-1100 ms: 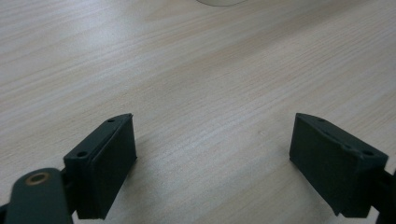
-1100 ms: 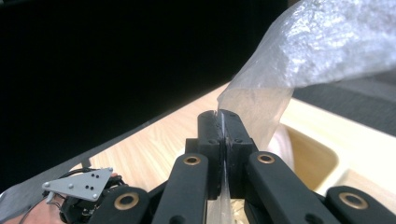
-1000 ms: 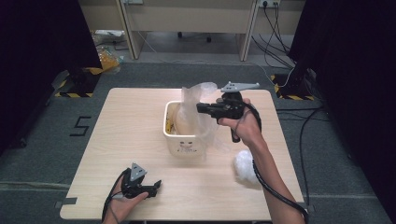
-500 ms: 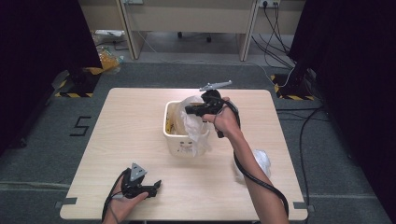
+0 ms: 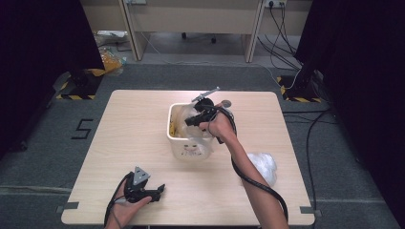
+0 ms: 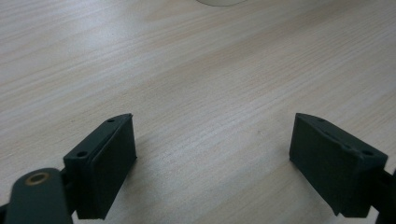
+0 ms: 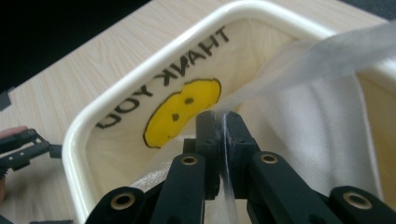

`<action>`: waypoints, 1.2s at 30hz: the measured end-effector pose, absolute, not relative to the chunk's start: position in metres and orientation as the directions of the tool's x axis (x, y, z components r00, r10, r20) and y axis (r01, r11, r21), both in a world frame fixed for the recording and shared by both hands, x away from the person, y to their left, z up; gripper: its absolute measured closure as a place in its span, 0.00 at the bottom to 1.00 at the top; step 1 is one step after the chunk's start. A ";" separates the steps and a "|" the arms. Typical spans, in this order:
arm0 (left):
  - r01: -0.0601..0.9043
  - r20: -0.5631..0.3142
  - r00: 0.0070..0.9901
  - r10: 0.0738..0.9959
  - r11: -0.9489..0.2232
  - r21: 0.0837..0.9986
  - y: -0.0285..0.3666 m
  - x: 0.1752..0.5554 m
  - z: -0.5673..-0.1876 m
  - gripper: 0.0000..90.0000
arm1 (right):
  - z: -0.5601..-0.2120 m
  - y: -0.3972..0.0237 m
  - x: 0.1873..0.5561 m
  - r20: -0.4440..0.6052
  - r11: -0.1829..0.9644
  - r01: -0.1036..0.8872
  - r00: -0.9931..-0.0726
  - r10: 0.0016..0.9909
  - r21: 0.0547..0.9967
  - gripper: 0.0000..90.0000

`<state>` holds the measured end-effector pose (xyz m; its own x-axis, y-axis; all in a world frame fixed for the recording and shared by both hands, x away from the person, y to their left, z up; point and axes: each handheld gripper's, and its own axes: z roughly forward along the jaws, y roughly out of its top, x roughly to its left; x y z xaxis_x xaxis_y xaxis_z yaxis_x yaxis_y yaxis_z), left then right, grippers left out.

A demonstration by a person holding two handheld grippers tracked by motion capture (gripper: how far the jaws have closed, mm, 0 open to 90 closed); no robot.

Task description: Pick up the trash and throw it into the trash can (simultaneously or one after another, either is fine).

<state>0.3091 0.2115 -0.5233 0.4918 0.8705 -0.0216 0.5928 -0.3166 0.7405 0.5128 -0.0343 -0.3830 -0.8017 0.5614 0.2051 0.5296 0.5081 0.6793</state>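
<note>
**Bag lowered into the tub**

Since a second ago the right gripper (image 5: 191, 119) has dropped from above the white tub (image 5: 189, 143) to its rim, and the clear plastic bag (image 7: 303, 70) it carries has gone down with it into the tub. Its jaws are closed on a fold of that bag; in the right gripper view the thin film runs up between the two black jaws and stretches away to the upper right over the tub's edge. Behind the jaws the inner wall of the tub shows a yellow smiley face (image 7: 182, 109) and the words THANK YOU.

The tub stands near the middle of the table (image 5: 124, 138), a little toward the far edge. A second crumpled clear bag (image 5: 261, 164) lies near the right edge.

The left gripper (image 5: 155, 192) rests in the person's hand close to the near edge, left of centre, unchanged from before. Its jaws stand wide apart with only bare wood (image 6: 210, 93) between them.
</note>
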 end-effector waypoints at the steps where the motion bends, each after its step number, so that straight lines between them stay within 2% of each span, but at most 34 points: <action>1: 0.593 -0.022 0.491 0.871 -0.316 0.741 0.211 0.309 -0.523 0.15 | -0.383 -0.034 0.513 0.201 0.513 0.528 -0.803 0.562 0.677 0.95; 3: 0.593 -0.022 0.491 0.871 -0.316 0.741 0.211 0.309 -0.523 0.15 | -0.383 -0.035 0.512 0.204 0.510 0.529 -0.802 0.561 0.678 0.92; 5: 0.593 -0.021 0.492 0.870 -0.317 0.740 0.212 0.309 -0.523 0.15 | -0.377 -0.038 0.511 0.214 0.481 0.531 -0.795 0.568 0.698 0.81; 6: 0.593 -0.021 0.492 0.870 -0.317 0.740 0.212 0.309 -0.523 0.15 | -0.377 -0.038 0.511 0.214 0.481 0.531 -0.795 0.568 0.698 0.81; 7: 0.594 -0.023 0.491 0.871 -0.315 0.740 0.211 0.309 -0.523 0.15 | -0.368 -0.043 0.509 0.208 0.458 0.512 -0.799 0.564 0.727 0.76; 14: 0.594 -0.023 0.490 0.871 -0.315 0.741 0.211 0.309 -0.523 0.15 | -0.329 -0.066 0.492 0.177 0.398 0.464 -0.797 0.577 0.791 0.64; 18: 0.593 -0.023 0.489 0.872 -0.313 0.742 0.211 0.309 -0.523 0.15 | -0.327 -0.075 0.471 0.153 0.404 0.442 -0.803 0.576 0.801 0.56; 27: 0.594 -0.024 0.490 0.871 -0.314 0.741 0.211 0.309 -0.523 0.15 | -0.339 -0.083 0.442 0.163 0.425 0.443 -0.819 0.550 0.789 0.50; 30: 0.594 -0.023 0.490 0.872 -0.314 0.741 0.211 0.309 -0.523 0.15 | -0.348 -0.083 0.437 0.147 0.452 0.443 -0.820 0.553 0.774 0.54; 33: 0.594 -0.023 0.489 0.872 -0.314 0.740 0.211 0.309 -0.523 0.15 | -0.357 -0.082 0.439 0.114 0.493 0.439 -0.822 0.558 0.751 0.70; 36: 0.594 -0.023 0.490 0.872 -0.314 0.740 0.211 0.309 -0.523 0.15 | -0.362 -0.080 0.448 0.090 0.519 0.438 -0.820 0.565 0.734 0.81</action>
